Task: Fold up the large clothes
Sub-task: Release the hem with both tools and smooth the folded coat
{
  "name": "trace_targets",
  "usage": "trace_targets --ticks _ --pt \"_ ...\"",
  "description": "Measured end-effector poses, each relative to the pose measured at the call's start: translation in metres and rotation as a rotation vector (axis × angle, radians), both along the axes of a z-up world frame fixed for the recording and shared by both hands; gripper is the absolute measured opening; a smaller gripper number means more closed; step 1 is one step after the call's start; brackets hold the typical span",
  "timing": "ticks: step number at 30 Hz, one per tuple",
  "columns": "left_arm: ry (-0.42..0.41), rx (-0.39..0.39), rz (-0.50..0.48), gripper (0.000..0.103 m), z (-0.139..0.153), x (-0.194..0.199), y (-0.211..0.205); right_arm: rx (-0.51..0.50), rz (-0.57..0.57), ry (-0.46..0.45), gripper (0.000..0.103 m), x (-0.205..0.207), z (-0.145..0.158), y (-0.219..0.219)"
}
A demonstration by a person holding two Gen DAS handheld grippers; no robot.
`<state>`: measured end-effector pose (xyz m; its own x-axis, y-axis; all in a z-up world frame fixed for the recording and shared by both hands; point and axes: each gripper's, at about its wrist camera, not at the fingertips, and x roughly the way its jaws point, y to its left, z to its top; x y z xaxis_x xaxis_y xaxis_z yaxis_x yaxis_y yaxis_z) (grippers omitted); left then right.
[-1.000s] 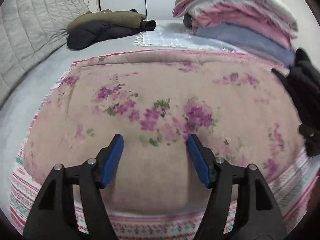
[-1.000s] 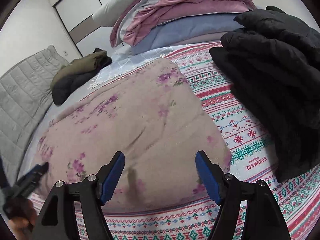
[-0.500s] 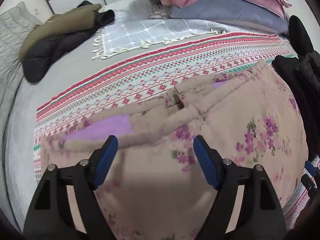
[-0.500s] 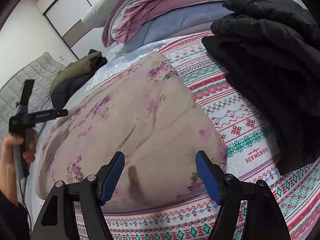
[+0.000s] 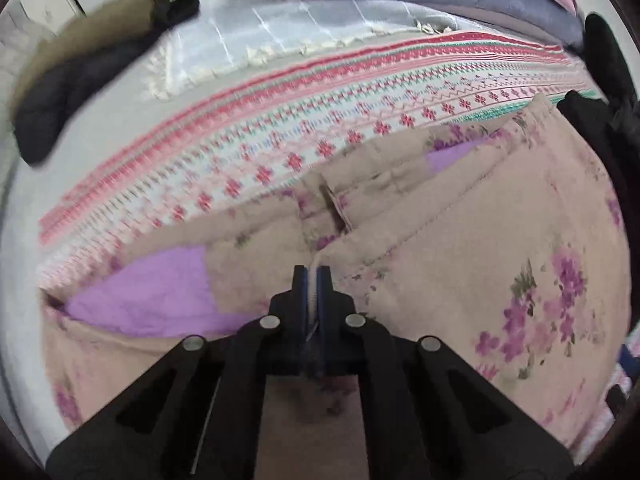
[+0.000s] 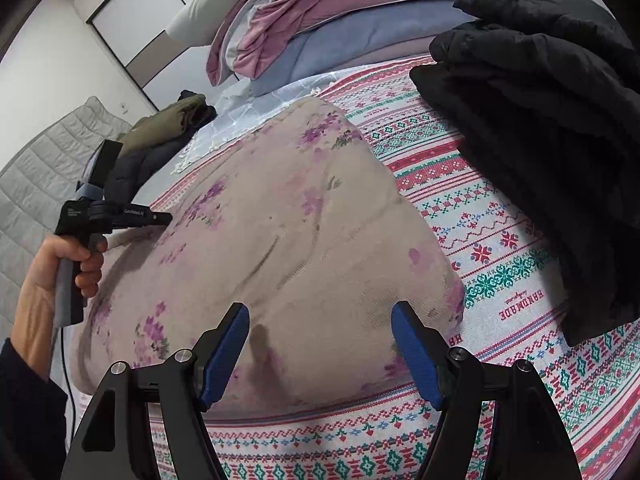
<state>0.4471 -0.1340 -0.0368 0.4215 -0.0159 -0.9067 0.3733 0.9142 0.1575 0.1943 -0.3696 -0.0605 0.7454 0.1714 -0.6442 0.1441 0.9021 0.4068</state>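
A large beige fleece garment with purple flowers [image 6: 288,236] lies on the patterned bed cover. In the left wrist view its far side shows a collar opening and purple lining [image 5: 160,280]. My left gripper [image 5: 312,276] is shut on the garment's edge near the front opening. It also shows in the right wrist view [image 6: 116,216], held by a hand at the garment's left side. My right gripper [image 6: 320,344] is open and empty, hovering over the garment's near edge.
A black puffy jacket [image 6: 552,152] lies on the right of the bed. Stacked pink and blue bedding [image 6: 340,28] sits at the back. An olive and dark jacket [image 6: 160,136] lies back left, beside a grey fringed throw [image 5: 288,36]. The patterned cover [image 6: 500,248] surrounds the garment.
My left gripper moved over to the garment's far side, dropped onto its edge and shut on it. My right gripper stayed open in place.
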Motion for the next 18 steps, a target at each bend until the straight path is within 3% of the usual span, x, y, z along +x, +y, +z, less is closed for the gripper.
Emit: trace_targets --ticks 6,8,9,10,12,13,18 --pt "-0.173 -0.016 0.085 0.004 0.048 0.012 -0.007 0.007 -0.024 -0.038 0.075 -0.004 0.006 0.001" --pt "-0.198 0.058 0.124 0.002 0.038 0.022 -0.008 -0.018 -0.023 -0.049 0.075 -0.005 0.008 0.006" --pt "-0.204 0.115 0.153 0.000 0.022 0.029 -0.005 -0.032 -0.019 -0.046 0.075 -0.004 0.008 0.009" --pt "-0.158 0.147 0.204 0.000 -0.006 0.038 0.004 -0.042 -0.012 -0.034 0.075 -0.002 0.006 0.012" --pt "-0.069 0.111 0.265 0.000 -0.049 0.041 0.022 -0.060 -0.011 -0.007 0.075 0.001 0.000 0.015" --pt "-0.104 0.090 0.263 0.000 -0.054 0.037 0.024 -0.072 -0.009 0.002 0.075 0.004 -0.002 0.017" --pt "-0.105 -0.065 0.296 0.000 -0.024 0.039 0.045 -0.152 -0.006 0.021 0.078 0.010 -0.005 0.030"
